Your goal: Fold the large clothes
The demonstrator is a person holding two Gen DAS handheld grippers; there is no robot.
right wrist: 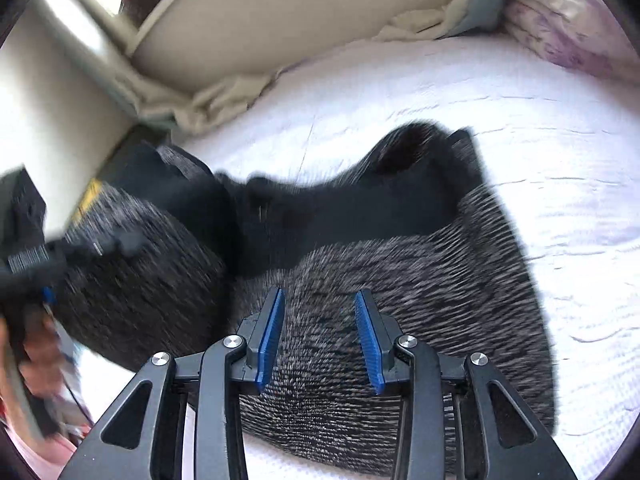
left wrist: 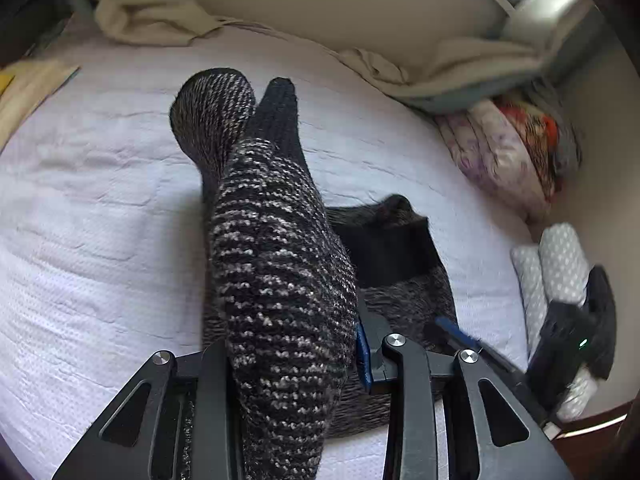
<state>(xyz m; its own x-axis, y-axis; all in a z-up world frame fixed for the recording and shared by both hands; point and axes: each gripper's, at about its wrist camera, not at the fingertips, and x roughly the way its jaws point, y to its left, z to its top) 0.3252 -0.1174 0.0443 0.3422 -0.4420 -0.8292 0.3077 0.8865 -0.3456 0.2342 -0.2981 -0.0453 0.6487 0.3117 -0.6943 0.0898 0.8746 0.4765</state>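
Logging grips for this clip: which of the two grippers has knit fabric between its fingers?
The left gripper: a sleeve of the black-and-grey marled knit sweater runs between its fingers. The right gripper hangs open above the sweater's body, nothing between its blue pads.

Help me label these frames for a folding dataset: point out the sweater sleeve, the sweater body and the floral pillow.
sweater sleeve [left wrist: 276,280]: left wrist view, mid-length, where it rises from the fingers.
sweater body [right wrist: 420,280]: right wrist view, marled knit lying on the bed.
floral pillow [left wrist: 496,156]: left wrist view, its pale purple-printed face.
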